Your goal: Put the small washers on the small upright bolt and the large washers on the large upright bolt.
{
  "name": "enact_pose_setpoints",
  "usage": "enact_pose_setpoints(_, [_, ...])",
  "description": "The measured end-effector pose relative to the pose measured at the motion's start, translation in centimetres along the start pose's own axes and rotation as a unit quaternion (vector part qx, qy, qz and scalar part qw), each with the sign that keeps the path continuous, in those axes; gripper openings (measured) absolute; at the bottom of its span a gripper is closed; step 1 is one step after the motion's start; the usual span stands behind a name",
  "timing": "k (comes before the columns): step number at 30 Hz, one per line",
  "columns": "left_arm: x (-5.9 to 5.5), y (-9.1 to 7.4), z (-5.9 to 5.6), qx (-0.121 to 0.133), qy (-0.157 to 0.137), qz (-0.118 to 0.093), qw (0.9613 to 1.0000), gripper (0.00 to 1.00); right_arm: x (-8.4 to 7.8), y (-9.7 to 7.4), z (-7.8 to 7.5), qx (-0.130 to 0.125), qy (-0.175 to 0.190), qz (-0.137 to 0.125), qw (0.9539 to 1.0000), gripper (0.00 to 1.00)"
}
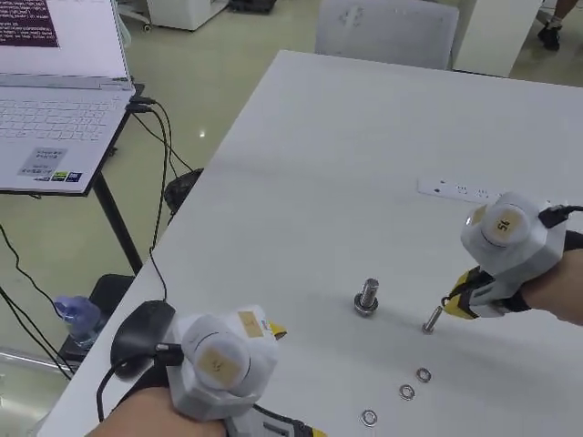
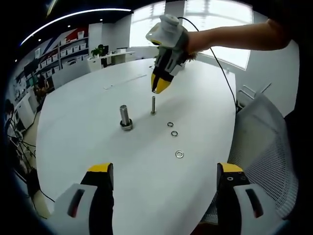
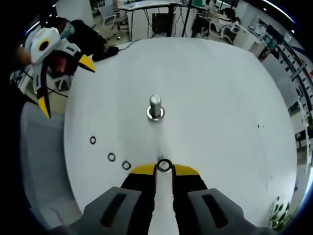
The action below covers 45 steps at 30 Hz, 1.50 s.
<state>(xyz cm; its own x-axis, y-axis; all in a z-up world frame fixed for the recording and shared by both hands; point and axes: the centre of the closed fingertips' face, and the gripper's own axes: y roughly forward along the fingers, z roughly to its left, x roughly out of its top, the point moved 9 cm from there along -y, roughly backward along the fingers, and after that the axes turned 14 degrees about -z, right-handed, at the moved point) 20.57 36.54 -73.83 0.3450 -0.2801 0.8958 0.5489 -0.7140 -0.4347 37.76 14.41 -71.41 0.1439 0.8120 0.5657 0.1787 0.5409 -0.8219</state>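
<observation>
Bright, even indoor light falls on the smooth white bench [image 1: 319,182]. The large upright steel bolt [image 1: 367,296] casts only a faint, soft shadow. In the left gripper view the tall daylit windows [image 2: 145,24] are blown out to white and the curved ceiling strip light [image 2: 73,17] glares. Both gripper views bow the bench edge strongly and soften towards their margins. The head view is sharp.

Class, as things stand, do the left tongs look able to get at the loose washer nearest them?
Probably yes. The left tongs are open, and bare table lies between them and the nearest washer. The right tongs hover farther off over the small bolt, out of that path.
</observation>
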Motion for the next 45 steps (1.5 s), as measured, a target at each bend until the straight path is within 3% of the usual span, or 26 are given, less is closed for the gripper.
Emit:
enact_pose_setpoints(20, [-0.4,-0.1,0.0,-0.006,-0.002,0.002,1.0000,0.86,-0.4,1.6,-0.2,0.017,-0.003,0.028,0.9995,0.13])
enact_pose_setpoints(45, [-1.2,-0.2,0.3,-0.010,-0.011,0.008,0.9999,0.84,-1.7,5.0,-1.0,0.034,-0.021,0.063,0.9972,0.13])
